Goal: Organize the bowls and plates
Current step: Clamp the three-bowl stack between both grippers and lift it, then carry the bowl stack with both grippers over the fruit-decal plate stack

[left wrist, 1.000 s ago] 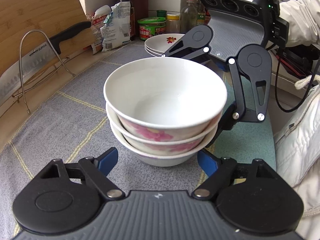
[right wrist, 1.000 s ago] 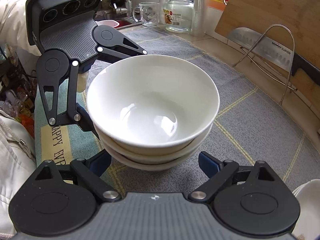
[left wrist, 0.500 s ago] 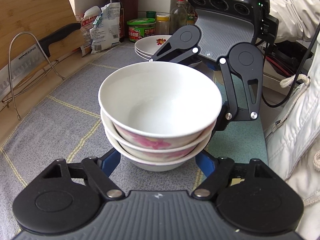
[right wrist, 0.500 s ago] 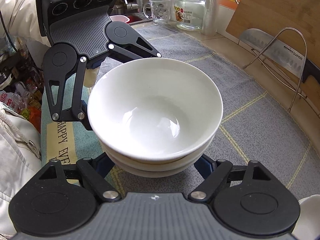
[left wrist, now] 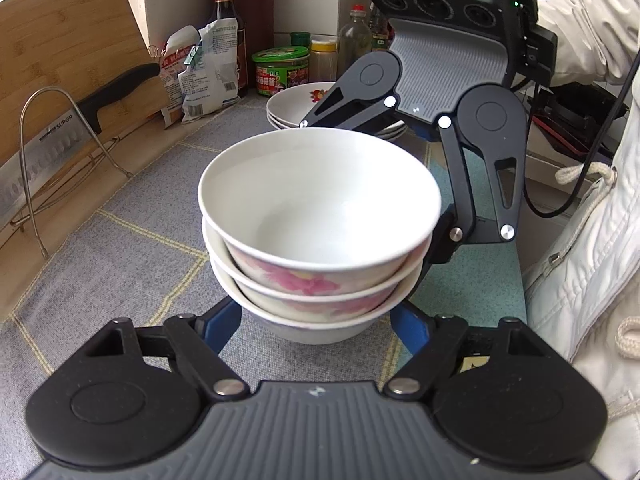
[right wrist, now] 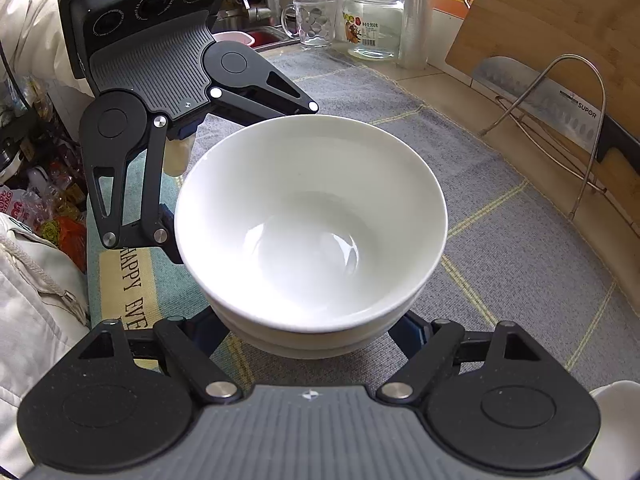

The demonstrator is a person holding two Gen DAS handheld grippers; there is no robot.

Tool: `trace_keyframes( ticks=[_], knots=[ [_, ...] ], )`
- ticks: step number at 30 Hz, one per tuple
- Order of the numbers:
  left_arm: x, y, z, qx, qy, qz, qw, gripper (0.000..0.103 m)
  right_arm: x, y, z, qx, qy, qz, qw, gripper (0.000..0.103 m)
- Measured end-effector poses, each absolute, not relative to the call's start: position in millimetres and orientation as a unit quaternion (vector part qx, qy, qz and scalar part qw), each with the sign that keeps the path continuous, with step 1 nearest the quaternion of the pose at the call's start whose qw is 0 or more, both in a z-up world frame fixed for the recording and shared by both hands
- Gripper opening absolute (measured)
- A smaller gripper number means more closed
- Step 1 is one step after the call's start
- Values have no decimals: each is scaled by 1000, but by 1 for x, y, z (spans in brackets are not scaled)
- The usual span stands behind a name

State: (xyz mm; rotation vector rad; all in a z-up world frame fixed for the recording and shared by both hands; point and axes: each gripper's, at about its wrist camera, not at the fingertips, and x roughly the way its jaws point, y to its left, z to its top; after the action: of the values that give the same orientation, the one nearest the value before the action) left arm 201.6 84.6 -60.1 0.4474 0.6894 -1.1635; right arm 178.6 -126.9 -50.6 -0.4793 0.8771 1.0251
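Right now the stack of three white ceramic bowls with pink flowers (left wrist: 320, 236) sits on the grey woven mat (left wrist: 120, 248), empty, squarely between both tools. The left gripper (left wrist: 316, 326) and right gripper (right wrist: 308, 330) each pinch its base from opposite sides. Farther off, stacked white plates (left wrist: 288, 108) wait.

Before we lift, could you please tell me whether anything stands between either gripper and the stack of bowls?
Nothing visible does: the left gripper and right gripper flank the stack of bowls from opposite sides, their fingers close beside its base.
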Motion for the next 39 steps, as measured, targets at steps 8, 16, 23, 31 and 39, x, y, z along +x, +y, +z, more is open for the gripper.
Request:
trace_keyframes(
  ticks=[8,16,23,31,39],
  knots=[
    [198,62,-43,213,302,-532,762,81,177,-146,-27,-225,398,469,756,87],
    [206,22,-34,212,292,-540,760,81,179,-183,-10,-237,392,458,761,87],
    [220,-21,-35,211,274,-557,755,81,181,-227,3,-248,390,437,772,87],
    [233,-70,-38,217,255,-576,745,81,191,-276,10,-258,395,404,784,87],
    [250,-112,-45,226,253,-589,733,81,202,-318,1,-252,410,384,788,87]
  ],
)
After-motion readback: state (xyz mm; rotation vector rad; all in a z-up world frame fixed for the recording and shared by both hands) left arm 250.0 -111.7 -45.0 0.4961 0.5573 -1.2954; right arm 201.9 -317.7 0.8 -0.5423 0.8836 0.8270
